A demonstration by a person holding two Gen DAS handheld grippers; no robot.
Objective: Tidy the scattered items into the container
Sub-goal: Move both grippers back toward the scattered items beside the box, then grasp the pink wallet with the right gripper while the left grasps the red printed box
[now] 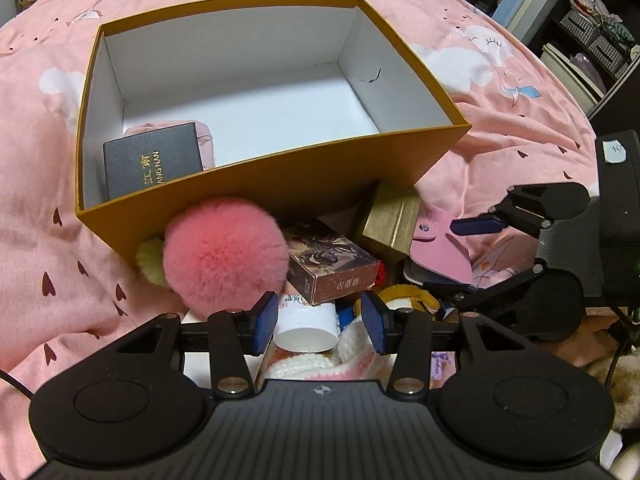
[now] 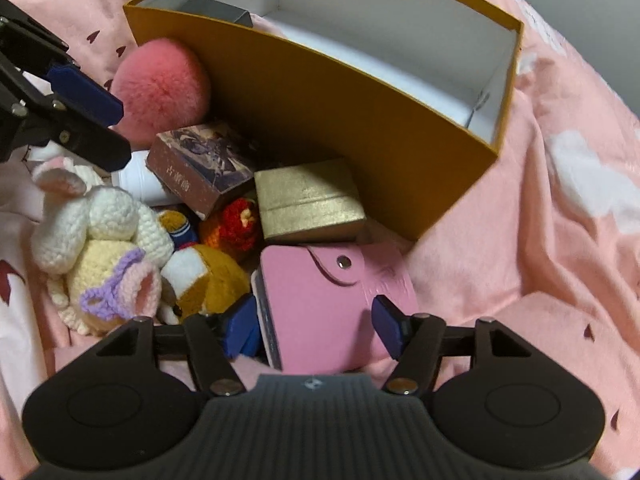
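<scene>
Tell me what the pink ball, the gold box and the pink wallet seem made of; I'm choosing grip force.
Pink ball: fluffy fur or faux fur, with long soft fibres and a fuzzy outline.
Gold box: probably rigid card in a brushed metallic wrap, judging by crisp edges and a dull sheen.
Pink wallet: smooth matte leather or imitation, with a snap-stud flap.

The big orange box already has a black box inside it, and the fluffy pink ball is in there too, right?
Not quite. The fluffy pink ball lies outside the orange box, against its near wall, as the left wrist view shows. The black box is indeed inside.
</scene>
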